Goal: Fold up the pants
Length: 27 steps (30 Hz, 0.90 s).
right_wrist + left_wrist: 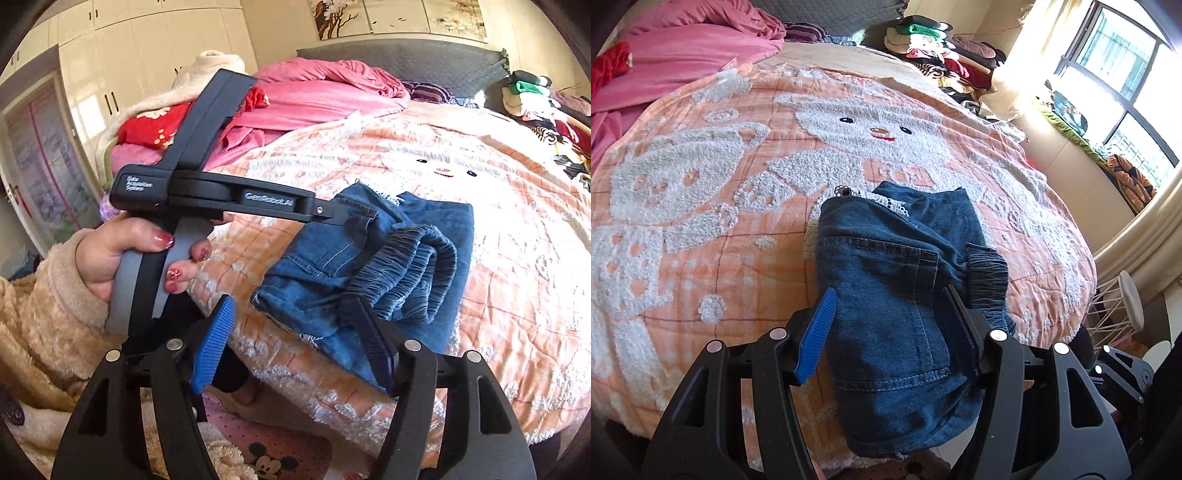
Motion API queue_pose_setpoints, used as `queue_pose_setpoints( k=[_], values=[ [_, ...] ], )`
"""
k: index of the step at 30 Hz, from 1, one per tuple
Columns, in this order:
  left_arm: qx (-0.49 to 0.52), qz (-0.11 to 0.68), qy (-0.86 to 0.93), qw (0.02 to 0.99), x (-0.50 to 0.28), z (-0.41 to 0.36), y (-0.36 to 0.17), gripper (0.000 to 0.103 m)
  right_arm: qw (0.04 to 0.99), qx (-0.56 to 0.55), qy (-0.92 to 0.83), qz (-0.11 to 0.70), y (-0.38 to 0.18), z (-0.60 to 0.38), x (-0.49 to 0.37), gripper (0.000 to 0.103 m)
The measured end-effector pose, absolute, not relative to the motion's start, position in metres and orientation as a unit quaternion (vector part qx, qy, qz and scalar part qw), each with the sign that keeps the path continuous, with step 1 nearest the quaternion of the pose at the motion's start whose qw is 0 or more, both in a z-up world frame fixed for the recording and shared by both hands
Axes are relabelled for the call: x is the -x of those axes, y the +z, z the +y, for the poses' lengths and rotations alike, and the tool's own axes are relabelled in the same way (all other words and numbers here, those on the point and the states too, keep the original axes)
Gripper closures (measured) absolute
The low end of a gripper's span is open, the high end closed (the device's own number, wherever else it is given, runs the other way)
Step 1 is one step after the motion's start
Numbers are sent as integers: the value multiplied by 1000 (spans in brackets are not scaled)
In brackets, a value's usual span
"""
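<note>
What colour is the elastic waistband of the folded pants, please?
Dark grey-blue, darker than the blue denim pants; the waistband shows best in the right wrist view.

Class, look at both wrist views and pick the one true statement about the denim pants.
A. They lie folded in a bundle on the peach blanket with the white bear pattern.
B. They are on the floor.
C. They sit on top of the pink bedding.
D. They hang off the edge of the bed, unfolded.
A: the denim pants lie folded in a compact bundle on the peach blanket, well short of the pink bedding at the far end.
</note>
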State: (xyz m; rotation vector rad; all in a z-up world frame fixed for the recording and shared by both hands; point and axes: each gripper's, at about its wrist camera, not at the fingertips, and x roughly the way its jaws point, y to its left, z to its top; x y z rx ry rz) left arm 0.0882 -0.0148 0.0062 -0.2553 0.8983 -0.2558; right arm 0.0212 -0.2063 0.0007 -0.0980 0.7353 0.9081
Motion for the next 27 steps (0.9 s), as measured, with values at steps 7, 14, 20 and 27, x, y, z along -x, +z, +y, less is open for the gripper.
queue_pose_setpoints(
  k=[7,14,20,27],
  values=[
    [118,412,-123,895,-75,-13,22,46,844,38,417,334,11,-213,-21,33],
    [109,396,-114,905,-66,-12,32,45,858,31,397,324,19,-220,-28,31],
    [102,387,-100,911,-62,-8,35,41,873,9,364,324,22,-234,-43,19],
    [106,393,-87,909,-63,-1,24,37,890,-14,310,335,19,-253,-69,18]
  ],
)
